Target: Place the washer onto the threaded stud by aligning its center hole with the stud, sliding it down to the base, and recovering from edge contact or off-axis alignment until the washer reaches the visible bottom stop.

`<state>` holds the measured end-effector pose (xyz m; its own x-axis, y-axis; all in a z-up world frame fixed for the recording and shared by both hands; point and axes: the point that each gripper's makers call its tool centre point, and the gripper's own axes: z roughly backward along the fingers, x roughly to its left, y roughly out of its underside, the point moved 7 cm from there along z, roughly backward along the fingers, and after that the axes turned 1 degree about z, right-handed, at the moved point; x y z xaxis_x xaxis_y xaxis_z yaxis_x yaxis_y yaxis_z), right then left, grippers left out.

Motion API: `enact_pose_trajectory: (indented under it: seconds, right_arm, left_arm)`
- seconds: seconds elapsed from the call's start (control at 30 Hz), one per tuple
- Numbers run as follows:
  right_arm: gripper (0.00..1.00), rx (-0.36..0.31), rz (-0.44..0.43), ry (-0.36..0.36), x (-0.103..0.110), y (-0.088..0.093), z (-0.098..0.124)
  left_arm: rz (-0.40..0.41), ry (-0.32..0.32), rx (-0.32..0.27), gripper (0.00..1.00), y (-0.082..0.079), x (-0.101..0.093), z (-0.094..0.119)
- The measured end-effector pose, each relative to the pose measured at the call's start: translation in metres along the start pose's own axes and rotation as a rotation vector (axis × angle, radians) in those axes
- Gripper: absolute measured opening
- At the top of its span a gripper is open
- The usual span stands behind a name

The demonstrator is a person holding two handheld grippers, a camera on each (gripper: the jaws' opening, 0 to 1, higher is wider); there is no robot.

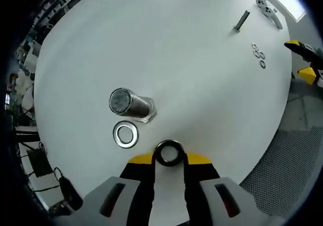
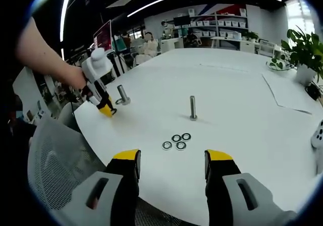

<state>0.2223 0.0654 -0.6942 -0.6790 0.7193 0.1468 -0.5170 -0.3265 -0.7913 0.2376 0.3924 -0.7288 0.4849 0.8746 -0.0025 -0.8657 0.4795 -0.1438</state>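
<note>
One dark washer [image 1: 168, 153] pinched beside upright threaded stud [image 1: 130, 104].

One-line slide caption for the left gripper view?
Left gripper holds a washer near the stud, another washer lying beside it.

White table [image 2: 242, 79], shelved office behind

Office clutter around the white surface [image 2: 237, 105]

A potted plant [image 2: 303, 54] stands at the far right edge beside a sheet of paper [image 2: 287, 92]; shelves with boxes [image 2: 217, 24] line the back wall, and a mesh chair [image 2: 55, 150] sits near the left.
</note>
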Motion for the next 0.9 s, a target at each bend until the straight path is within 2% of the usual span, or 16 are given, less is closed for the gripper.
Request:
enact_pose_trajectory:
  seconds: [0.37,0.57,0.9]
  right_arm:
    - [0.54,-0.003,-0.005,0.000,0.000,-0.001,0.000]
    - [0.54,-0.006,-0.008,0.002,-0.001,-0.001,0.000]
    - [0.54,-0.008,-0.010,0.002,-0.001,-0.001,0.001]
  left_arm:
    - [-0.072,-0.004,0.007,0.18,-0.003,-0.002,0.002]
    - [-0.057,-0.003,0.016,0.18,0.001,0.004,0.002]
    - [-0.122,-0.008,-0.005,0.18,-0.006,0.005,0.018]
